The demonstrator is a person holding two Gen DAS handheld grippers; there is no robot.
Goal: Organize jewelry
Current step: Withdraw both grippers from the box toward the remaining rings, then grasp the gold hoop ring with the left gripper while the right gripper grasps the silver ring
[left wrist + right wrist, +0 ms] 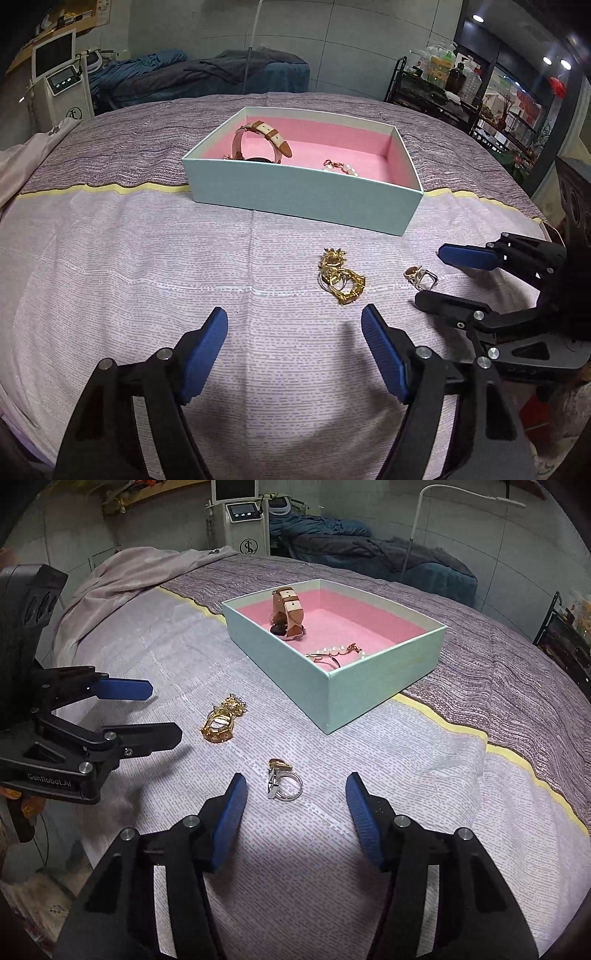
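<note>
A pale teal box [303, 192] [280, 664] with a pink lining stands on the bedspread; a tan-strapped watch [264, 138] [288, 609] and a pearl bracelet [341, 167] [338, 651] lie inside. In front of the box lies a gold jewelry cluster [340, 277] [221, 723], just ahead and right of my left gripper [293, 317] [164, 712], which is open and empty. A silver ring with an amber-stone ring [421, 277] [282, 781] rests on the cloth between the tips of my right gripper [295, 781] [430, 276]; its blue pads stand apart from the rings, open.
The lilac bedspread [147, 258] turns to a darker striped band past a yellow seam behind the box. Farther back stand a white machine with a screen [59, 74] [243, 517], a couch with blue blankets [207, 70], and a black shelf rack of bottles [443, 88].
</note>
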